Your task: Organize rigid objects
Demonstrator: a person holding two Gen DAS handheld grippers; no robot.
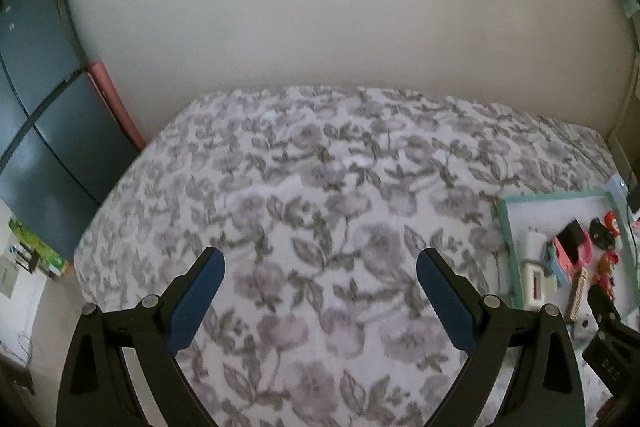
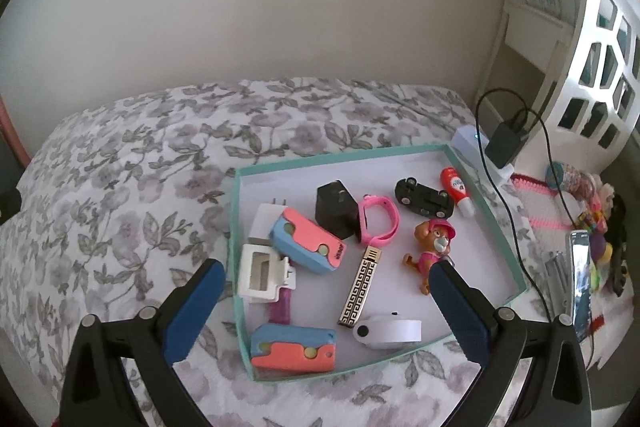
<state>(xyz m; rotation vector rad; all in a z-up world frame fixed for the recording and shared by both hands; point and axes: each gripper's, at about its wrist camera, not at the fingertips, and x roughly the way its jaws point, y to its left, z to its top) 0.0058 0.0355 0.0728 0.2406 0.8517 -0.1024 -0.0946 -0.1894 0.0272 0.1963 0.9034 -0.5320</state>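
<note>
A shallow teal-rimmed tray (image 2: pixel 236 211) lies on the floral bedspread (image 2: pixel 132 167). In it lie two blue-and-coral cases (image 2: pixel 306 245) (image 2: pixel 294 347), a white hair clip (image 2: pixel 262 275), a black charger cube (image 2: pixel 335 213), a pink band (image 2: pixel 378 221), a black toy car (image 2: pixel 424 197), a red-white tube (image 2: pixel 456 191), a dog figurine (image 2: pixel 430 245), a gold patterned bar (image 2: pixel 360 287) and a white oval device (image 2: pixel 388 333). My right gripper (image 2: pixel 326 273) is open and empty above the tray's near side. My left gripper (image 1: pixel 320 261) is open and empty over bare bedspread; the tray (image 1: pixel 506 223) is at its right.
A black cable (image 2: pixel 486 147) and plug adapter (image 2: pixel 506 143) lie beyond the tray's right side. A pile of colourful items (image 2: pixel 588 203) and a white lattice basket (image 2: pixel 600 75) sit at the right. A dark cabinet (image 1: pixel 44 131) stands left of the bed. The wall lies behind.
</note>
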